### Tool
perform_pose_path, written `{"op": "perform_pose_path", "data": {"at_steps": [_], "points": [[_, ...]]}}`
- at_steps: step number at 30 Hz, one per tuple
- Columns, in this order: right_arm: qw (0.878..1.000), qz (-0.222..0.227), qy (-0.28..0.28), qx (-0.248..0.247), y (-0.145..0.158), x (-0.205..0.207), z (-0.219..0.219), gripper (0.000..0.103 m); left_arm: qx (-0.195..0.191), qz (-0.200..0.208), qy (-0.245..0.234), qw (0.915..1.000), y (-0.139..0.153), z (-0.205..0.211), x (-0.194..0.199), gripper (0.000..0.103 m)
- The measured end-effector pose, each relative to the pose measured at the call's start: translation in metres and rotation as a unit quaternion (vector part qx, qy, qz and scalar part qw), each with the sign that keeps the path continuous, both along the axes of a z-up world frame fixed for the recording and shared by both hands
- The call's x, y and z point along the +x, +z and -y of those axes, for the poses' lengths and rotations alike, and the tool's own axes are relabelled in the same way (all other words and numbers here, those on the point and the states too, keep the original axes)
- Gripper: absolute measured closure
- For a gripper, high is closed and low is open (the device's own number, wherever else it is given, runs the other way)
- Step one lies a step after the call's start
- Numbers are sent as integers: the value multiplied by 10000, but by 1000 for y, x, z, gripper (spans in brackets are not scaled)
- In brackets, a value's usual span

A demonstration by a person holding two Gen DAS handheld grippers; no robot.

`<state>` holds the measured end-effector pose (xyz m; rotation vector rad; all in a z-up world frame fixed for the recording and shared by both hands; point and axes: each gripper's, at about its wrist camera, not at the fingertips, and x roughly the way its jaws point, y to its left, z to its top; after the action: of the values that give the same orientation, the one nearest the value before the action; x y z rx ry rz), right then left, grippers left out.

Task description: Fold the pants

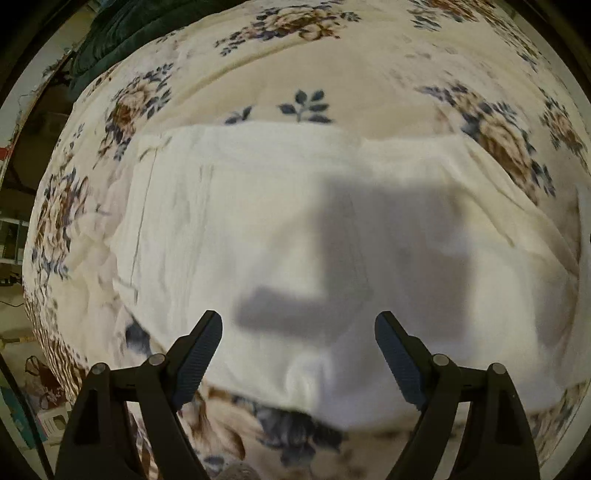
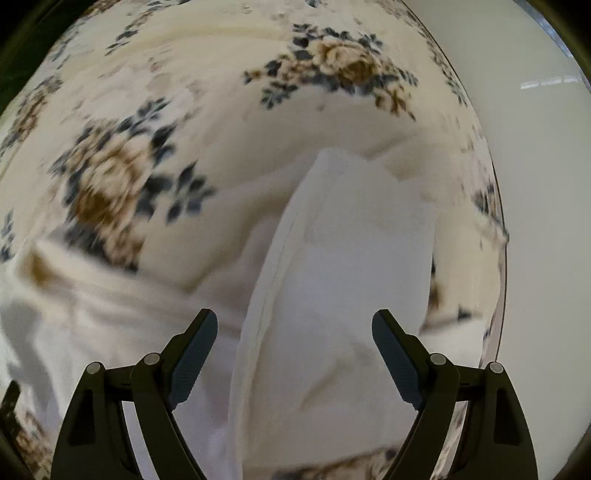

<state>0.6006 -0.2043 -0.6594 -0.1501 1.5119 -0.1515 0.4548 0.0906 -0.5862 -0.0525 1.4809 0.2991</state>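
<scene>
a: so, what do the two wrist cameras show?

b: both look down at white pants [image 1: 258, 229] lying on a bed covered by a cream blanket [image 1: 332, 85] printed with brown and blue flowers. in the left view the pants spread wide across the middle as a broad, flat, slightly wrinkled panel, with a seam line running down its left part.

a: and the left gripper [image 1: 298, 338]?

b: its two dark fingers [image 1: 199, 354] are spread wide, nothing between them. they hang above the near edge of the cloth, and a grey blocky shadow [image 1: 369, 258] falls on the fabric ahead of them.

a: what about the right side?

b: the right gripper [image 2: 294, 336] is also spread wide and holds nothing. between its fingers [image 2: 397, 358] a long white strip of the pants [image 2: 343, 280] runs away from the camera, narrowing toward its far end, with a stitched edge along its left side. more white cloth lies bunched at the lower left. whether the fingertips touch the fabric, i cannot tell; the view is blurred.

a: anything else around?

b: a dark green cloth [image 1: 122, 29] sits at the far left corner of the bed, and a pale smooth floor [image 2: 543, 184] shows past the bed's right edge.
</scene>
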Motion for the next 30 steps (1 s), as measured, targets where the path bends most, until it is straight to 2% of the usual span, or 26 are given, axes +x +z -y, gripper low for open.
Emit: {"op": "perform_pose_path", "data": {"at_steps": [8, 10, 11, 12, 13, 14, 15, 19, 22, 24, 25, 28, 30], "points": [[9992, -200, -35, -337, -56, 47, -19, 15, 118, -34, 51, 9999, -11, -15, 19, 19], [9986, -293, -56, -445, -66, 48, -22, 22, 139, -45, 61, 9999, -13, -17, 20, 19], [9981, -333, -76, -514, -71, 48, -22, 38, 132, -61, 64, 9999, -14, -17, 20, 19], [9978, -361, -113, -537, -75, 48, -19, 63, 116, -72, 73, 9999, -15, -17, 20, 19], [9974, -393, -199, -570, -77, 47, -17, 75, 95, -83, 80, 9999, -16, -17, 19, 19], [9970, -380, -318, -598, -77, 45, -12, 93, 84, -91, 75, 9999, -16, -17, 18, 19], [9971, -278, -461, -544, -73, 41, -6, 98, 79, -90, 71, 9999, -16, -17, 18, 19], [9937, 411, -1041, -99, -24, 11, 29, 98, -84, 1, 98, 9999, -11, -16, 13, 19], [9792, 991, -1757, 240, 22, -36, 78, 99, -212, 124, 147, 9996, -5, -15, 8, 19], [9625, 1268, -2360, 422, 41, -74, 116, 99, -276, 196, 161, 9993, -4, -13, 6, 19], [9500, 1403, -2734, 558, 46, -99, 139, 99, -294, 220, 159, 9992, -3, -11, 4, 19], [9190, 1571, -3530, 790, 36, -162, 192, 99, -373, 230, 147, 9989, -7, -5, -1, 19], [8949, 1536, -4056, 1051, 11, -202, 221, 99, -435, 178, 130, 9988, -12, 0, -4, 19]]}}
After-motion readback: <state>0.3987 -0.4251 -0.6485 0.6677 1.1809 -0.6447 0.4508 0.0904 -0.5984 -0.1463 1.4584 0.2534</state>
